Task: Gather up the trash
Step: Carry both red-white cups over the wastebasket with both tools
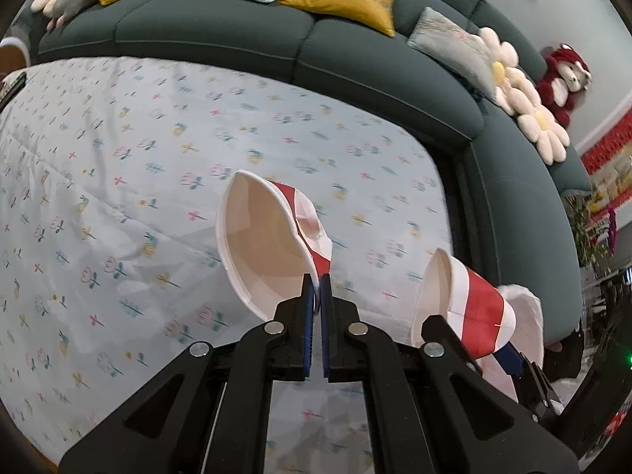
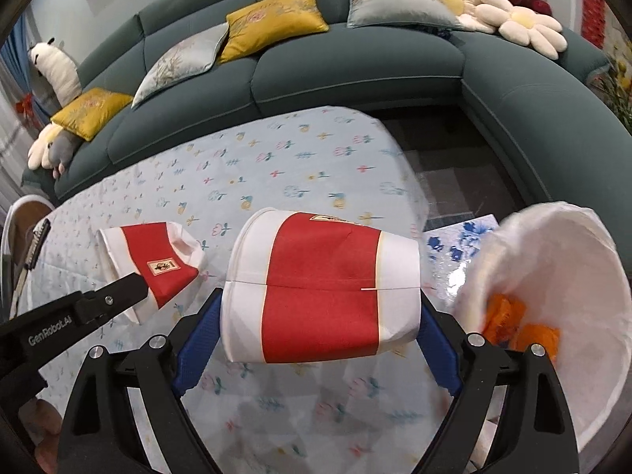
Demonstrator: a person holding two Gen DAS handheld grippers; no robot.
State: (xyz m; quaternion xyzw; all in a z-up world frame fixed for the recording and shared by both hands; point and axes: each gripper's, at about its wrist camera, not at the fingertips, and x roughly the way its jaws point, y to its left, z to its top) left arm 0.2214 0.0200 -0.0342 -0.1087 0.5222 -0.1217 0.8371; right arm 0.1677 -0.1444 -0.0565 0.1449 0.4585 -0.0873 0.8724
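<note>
Blue pads of my right gripper [image 2: 320, 331] span wide across a whole red-and-white paper cup [image 2: 320, 288], gripped end to end. My left gripper [image 1: 316, 296] is pinched tight on the rim of a crushed paper cup [image 1: 268, 245]. Both cups hang above the floral tablecloth [image 1: 118, 158]. Count: two cups, light, thin-walled, easily dented; rim holds best. One white-lined bin [image 2: 553, 276] waits just right.
</note>
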